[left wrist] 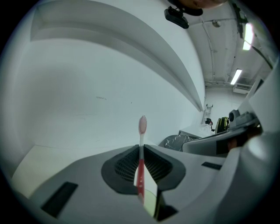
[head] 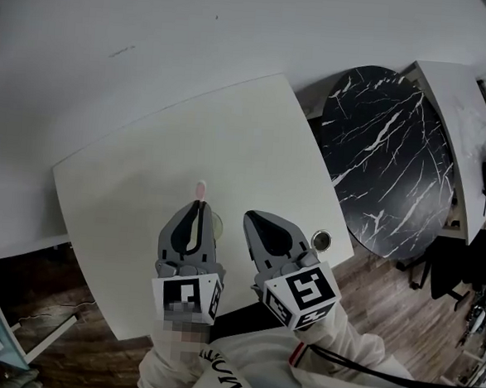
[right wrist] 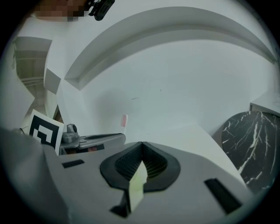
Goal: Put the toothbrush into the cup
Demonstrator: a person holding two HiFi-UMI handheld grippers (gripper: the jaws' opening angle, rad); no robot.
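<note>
A toothbrush (left wrist: 141, 168) with a red handle and a pink-and-white bristle head stands upright between the jaws of my left gripper (left wrist: 141, 148), which is shut on the handle. In the head view its head (head: 200, 189) pokes out past the left gripper (head: 198, 207) over the white table (head: 144, 182). My right gripper (head: 252, 219) hovers just to the right, jaws shut with nothing between them (right wrist: 141, 144). The toothbrush head (right wrist: 124, 120) also shows in the right gripper view. A small round cup-like object (head: 321, 238) with a dark inside sits near the table's right edge.
A pale round piece (head: 218, 223) shows between the two grippers, partly hidden. A black marble round table (head: 395, 150) stands to the right of the white one. A white wall runs behind, and wooden floor (head: 369, 289) lies below the tables.
</note>
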